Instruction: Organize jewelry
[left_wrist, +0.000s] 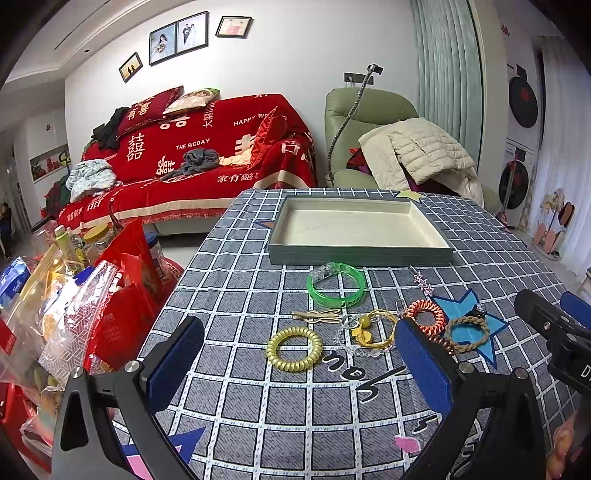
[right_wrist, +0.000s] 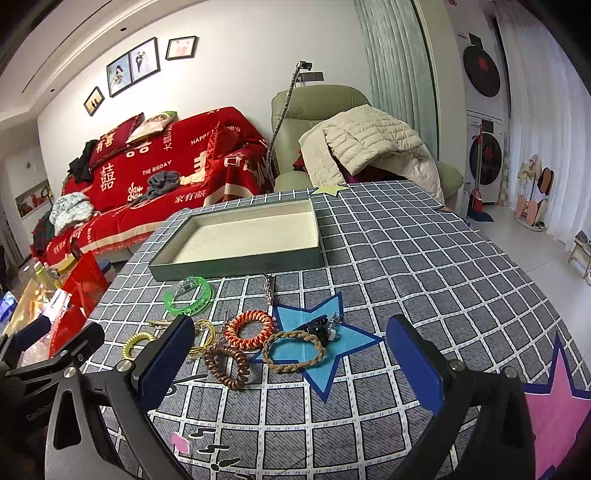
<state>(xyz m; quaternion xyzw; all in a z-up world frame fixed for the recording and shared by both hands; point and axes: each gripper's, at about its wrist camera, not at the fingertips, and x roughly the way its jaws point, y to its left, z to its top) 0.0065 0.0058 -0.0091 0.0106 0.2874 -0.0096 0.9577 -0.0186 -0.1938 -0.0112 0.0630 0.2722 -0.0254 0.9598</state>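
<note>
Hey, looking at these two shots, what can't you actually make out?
- Brown coil hair tie: in the left wrist view, mostly hidden behind the left gripper's finger.
- Yellow coil hair tie: in the right wrist view, partly behind the right gripper's finger.
- Faint print on the tray floor: too small to read in either view.

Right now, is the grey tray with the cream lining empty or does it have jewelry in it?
Empty. The grey tray with cream lining shows only bare lining in both views; the green plastic bangle lies on the tablecloth in front of it.

Left claw (left_wrist: 299, 365) agape, yellow coil (left_wrist: 294, 349) — tray (left_wrist: 360, 254)
</note>
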